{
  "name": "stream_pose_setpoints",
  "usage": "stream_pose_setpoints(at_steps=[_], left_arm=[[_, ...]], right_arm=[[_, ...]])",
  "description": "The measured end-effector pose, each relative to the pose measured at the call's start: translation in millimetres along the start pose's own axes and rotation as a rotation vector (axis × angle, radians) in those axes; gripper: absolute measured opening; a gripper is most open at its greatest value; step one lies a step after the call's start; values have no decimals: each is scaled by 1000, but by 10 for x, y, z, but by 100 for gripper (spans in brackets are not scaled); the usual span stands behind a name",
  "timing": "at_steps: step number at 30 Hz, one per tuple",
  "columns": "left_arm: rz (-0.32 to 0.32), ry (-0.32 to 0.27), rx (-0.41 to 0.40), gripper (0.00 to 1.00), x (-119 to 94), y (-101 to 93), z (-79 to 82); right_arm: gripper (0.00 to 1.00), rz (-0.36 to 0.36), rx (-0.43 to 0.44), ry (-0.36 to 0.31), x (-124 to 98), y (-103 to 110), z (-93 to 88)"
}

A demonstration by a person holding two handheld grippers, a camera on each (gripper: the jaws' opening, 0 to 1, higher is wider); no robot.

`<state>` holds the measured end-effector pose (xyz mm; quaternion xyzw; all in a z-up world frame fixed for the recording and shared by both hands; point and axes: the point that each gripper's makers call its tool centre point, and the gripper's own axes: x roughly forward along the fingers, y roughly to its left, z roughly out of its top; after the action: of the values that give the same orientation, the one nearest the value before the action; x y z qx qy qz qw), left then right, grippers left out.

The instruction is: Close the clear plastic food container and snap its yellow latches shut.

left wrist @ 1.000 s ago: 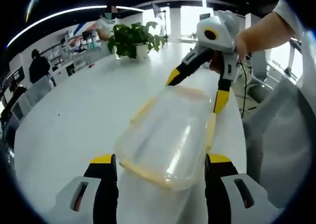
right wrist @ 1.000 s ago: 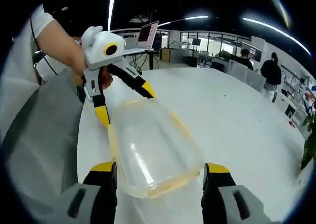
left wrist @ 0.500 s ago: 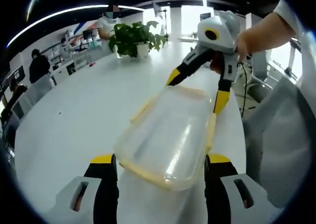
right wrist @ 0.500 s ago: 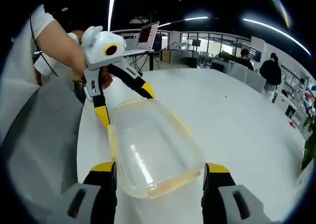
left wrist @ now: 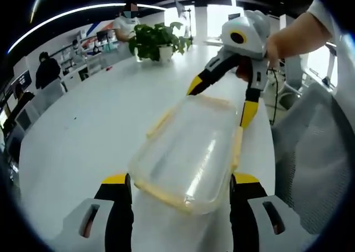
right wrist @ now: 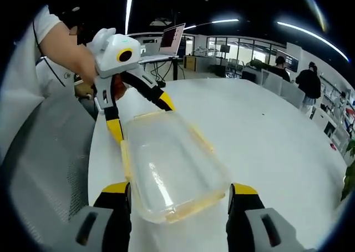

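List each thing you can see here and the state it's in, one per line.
Food container: lying flat on the table, lid on.
Yellow latches: lying along the container's edges; whether snapped shut cannot be told.
Left claw: open, jaws straddling one end of the container.
Right claw: open, jaws straddling the opposite end.
Table: white, bare around the container.
Potted plant: upright.

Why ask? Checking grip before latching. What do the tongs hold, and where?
Cannot tell: left tongs and right tongs each straddle one end of the container; contact unclear.
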<state>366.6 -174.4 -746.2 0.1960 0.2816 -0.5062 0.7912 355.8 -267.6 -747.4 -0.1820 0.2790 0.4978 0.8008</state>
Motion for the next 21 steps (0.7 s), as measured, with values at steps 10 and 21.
stream_pose_setpoints(at_steps=[10,21], left_arm=[[18,18,-12,69,-244,124,-217],[23,19,-16,69,-431,269,-375]], right_arm=[[69,21,-10,-13,230,145,188],[68,35,-11,-2,435,234,368]])
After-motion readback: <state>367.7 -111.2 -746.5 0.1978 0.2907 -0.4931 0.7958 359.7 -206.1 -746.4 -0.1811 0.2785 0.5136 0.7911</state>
